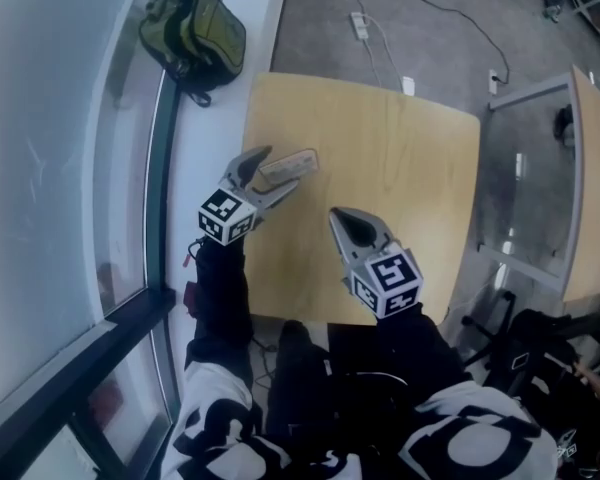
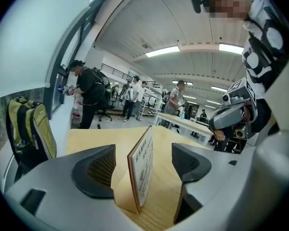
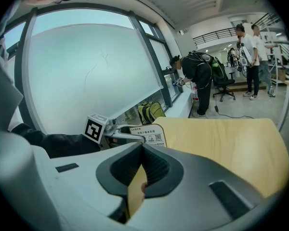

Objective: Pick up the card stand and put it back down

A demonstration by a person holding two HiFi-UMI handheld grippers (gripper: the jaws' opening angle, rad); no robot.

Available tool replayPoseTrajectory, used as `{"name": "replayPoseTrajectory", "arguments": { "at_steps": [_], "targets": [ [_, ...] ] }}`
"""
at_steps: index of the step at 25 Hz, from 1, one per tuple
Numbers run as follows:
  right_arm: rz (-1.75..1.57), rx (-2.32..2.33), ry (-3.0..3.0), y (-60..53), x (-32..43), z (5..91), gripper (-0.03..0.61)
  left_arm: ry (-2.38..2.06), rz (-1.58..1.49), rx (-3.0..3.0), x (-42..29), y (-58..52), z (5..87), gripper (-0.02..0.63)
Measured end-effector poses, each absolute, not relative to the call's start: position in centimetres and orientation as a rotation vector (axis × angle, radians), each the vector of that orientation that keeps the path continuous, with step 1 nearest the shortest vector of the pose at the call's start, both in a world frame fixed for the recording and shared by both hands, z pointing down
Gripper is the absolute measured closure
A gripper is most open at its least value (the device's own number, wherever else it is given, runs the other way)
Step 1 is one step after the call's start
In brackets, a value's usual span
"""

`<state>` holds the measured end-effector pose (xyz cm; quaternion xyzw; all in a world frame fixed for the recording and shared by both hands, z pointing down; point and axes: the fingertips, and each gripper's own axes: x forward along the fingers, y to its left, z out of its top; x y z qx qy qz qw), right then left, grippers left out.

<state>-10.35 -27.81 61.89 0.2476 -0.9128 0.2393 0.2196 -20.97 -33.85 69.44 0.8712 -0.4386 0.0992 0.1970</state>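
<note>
The card stand [image 1: 288,166] is a thin wooden-edged sign with a white printed face, upright near the left edge of the light wooden table [image 1: 400,168]. My left gripper [image 1: 278,171] straddles it with the jaws open. In the left gripper view the card stand [image 2: 142,170] sits edge-on between the pads, with a gap on each side. My right gripper [image 1: 342,218] hovers over the table's near part, shut and empty. From the right gripper view [image 3: 143,170] I see the card stand [image 3: 149,134] and the left gripper [image 3: 118,134] ahead.
A green backpack [image 1: 195,33] lies on the sill by the window, left of the table. A second table [image 1: 590,168] stands at the right. A power strip [image 1: 360,25] and cables lie on the floor beyond. Several people [image 2: 86,93] stand far off.
</note>
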Motion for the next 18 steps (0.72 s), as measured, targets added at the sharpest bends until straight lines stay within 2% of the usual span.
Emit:
{"name": "replayPoseTrajectory", "arguments": {
  "at_steps": [2, 6, 8, 18],
  "targets": [
    [0.667, 0.684, -2.517, -27.8, -10.1, 62.3, 0.563, -1.201, 0.251, 2.462, -20.4, -34.3, 69.2, 0.251],
    [0.669, 0.676, -2.515, -27.6, -9.9, 62.5, 0.563, -1.173, 0.188, 2.494, -19.6, -35.2, 68.8, 0.340],
    [0.669, 0.674, -2.517, -27.7, -9.8, 62.4, 0.563, -1.147, 0.191, 2.508, -19.1, -35.4, 68.9, 0.357],
    [0.671, 0.660, -2.507, -27.3, -9.1, 62.9, 0.563, -1.091, 0.175, 2.544, -18.1, -35.9, 69.5, 0.521]
  ]
}}
